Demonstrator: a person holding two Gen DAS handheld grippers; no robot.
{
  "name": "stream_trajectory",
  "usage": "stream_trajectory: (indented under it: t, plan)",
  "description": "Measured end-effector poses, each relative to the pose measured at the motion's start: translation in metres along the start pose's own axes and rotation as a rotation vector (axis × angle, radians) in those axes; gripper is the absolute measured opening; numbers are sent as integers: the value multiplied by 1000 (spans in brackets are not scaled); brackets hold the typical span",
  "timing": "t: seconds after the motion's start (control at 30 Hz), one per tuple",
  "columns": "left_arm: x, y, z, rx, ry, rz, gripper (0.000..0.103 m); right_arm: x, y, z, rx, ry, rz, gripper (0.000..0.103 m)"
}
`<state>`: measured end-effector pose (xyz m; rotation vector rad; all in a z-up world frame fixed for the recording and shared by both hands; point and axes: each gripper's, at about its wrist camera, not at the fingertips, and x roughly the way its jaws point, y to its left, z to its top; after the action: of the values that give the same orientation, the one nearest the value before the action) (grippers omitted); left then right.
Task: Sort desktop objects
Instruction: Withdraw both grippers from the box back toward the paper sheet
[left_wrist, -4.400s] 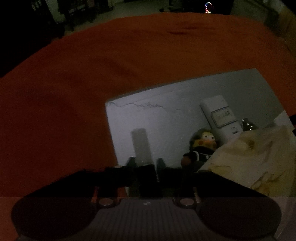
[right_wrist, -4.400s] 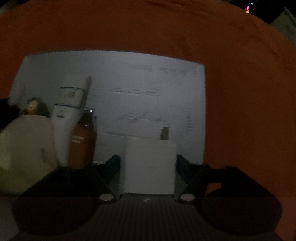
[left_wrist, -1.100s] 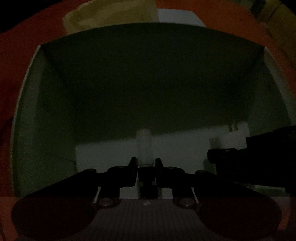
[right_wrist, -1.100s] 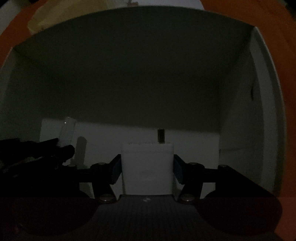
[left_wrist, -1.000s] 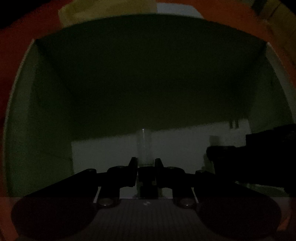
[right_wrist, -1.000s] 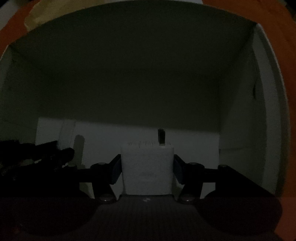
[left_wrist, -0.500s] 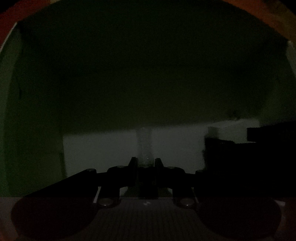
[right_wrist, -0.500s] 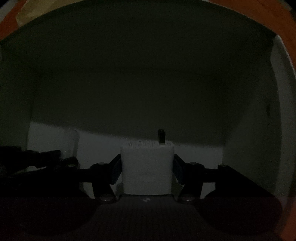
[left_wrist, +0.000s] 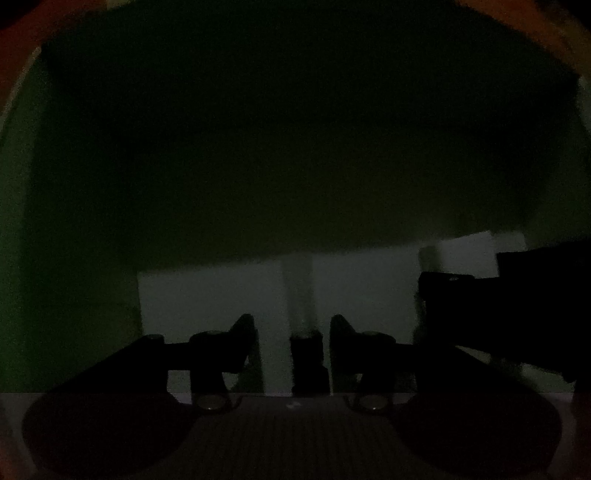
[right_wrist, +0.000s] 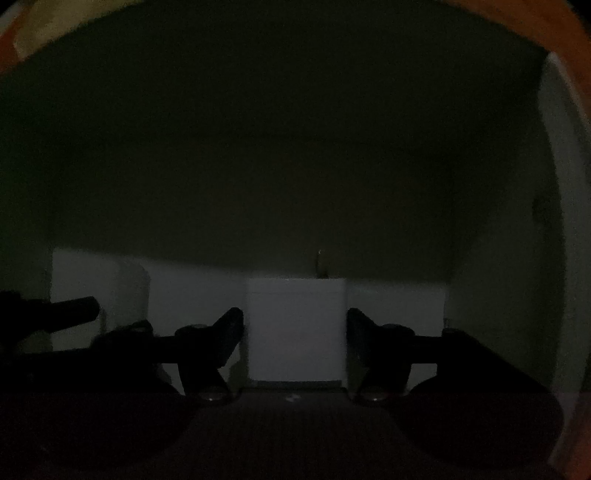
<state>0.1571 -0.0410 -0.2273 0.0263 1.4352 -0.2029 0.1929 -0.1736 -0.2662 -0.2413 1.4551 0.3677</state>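
**Fig. – Both grippers lowered into a dim white box, jaws let go of their loads**

Left wrist view: L gripper (left_wrist: 293, 332) points down into the box (left_wrist: 74, 258), whose walls fill nearly the whole frame; lighting very poor. Its jaws have just been opening & now stand spread, w/ clear gaps on either side of a slim pale tube (left_wrist: 298, 288) that has a dark end piece nearest the camera. Tube lies lengthwise between the fingers, apparently on the pale box floor; neither pad touches it. At right edge, the dark bulk of the R gripper (left_wrist: 498, 306) intrudes, close by. Orange cloth (left_wrist: 22, 33) shows only at the top corners, outside the box rim.

Right wrist view: R gripper (right_wrist: 295, 328) also inside the box. Its jaws have just been opening further; a white charger block (right_wrist: 297, 328), metal prong at its far end, sits between the fingers. Narrow slits show on both sides of the block, so pads seem off it, though the dark makes this hard to confirm. Block appears to rest on the floor. At left, the L gripper's dark frame & the tube, seen faintly behind it. A yellowish item (right_wrist: 33, 26) peeks past the rim top-left; cannot tell what it is.
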Motion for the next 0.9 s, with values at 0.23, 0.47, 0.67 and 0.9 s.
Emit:
stream_trajectory:
  t: [0.23, 0.47, 0.67, 0.9]
  plan:
    - [-54, 22, -4, -8, -106, -67, 49, -70, -11, 6, 67, -61, 163, 69]
    - [-117, 47, 15, 9, -244, -121, 49, -140, -43, 23, 99, -128, 244, 69]
    - [-141, 46, 46, 21, -293, -108, 49, -194, -77, 39, 131, -206, 274, 69]
    - [-146, 50, 58, -26, -300, -99, 49, -227, -65, 68, 102, -300, 283, 69]
